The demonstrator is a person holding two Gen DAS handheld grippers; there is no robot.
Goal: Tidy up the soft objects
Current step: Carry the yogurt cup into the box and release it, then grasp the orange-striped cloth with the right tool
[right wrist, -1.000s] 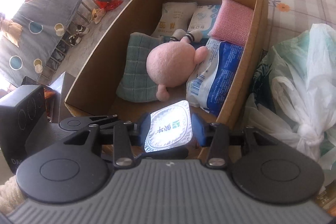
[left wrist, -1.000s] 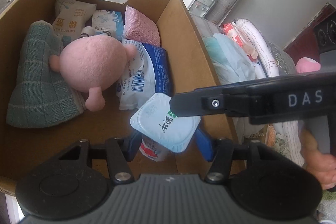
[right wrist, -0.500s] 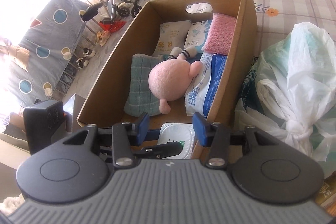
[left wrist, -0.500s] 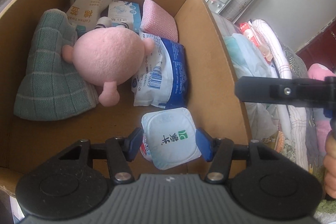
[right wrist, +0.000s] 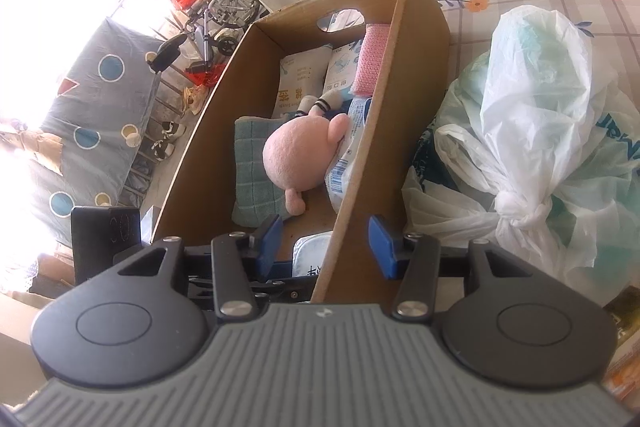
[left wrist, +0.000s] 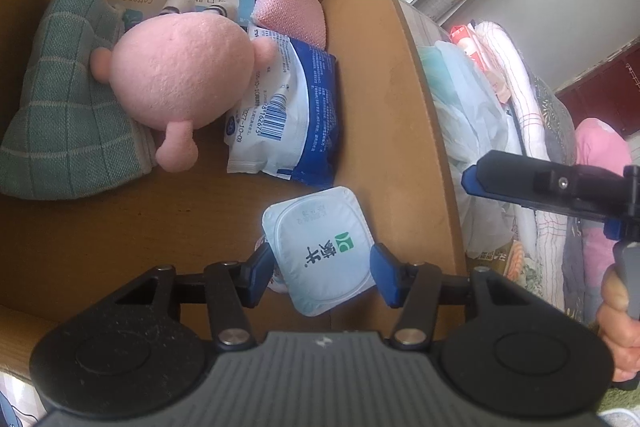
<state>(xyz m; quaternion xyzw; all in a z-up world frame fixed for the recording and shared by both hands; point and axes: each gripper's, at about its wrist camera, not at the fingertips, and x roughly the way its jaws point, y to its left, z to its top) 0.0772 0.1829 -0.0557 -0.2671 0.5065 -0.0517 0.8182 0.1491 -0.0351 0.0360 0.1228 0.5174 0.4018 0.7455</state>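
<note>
Left gripper (left wrist: 322, 273) pinches yogurt cup (left wrist: 320, 251) low inside cardboard box (left wrist: 404, 75); right gripper (right wrist: 326, 241) spread, empty, straddling the box's wall.

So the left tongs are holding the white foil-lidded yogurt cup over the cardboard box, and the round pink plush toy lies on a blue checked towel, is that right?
Not quite: in the left wrist view the round pink plush toy lies on a green checked towel, not a blue one. The left tongs do hold the white foil-lidded yogurt cup over the cardboard box.

One plush toy (left wrist: 180, 75), two claws (left wrist: 322, 273).
</note>
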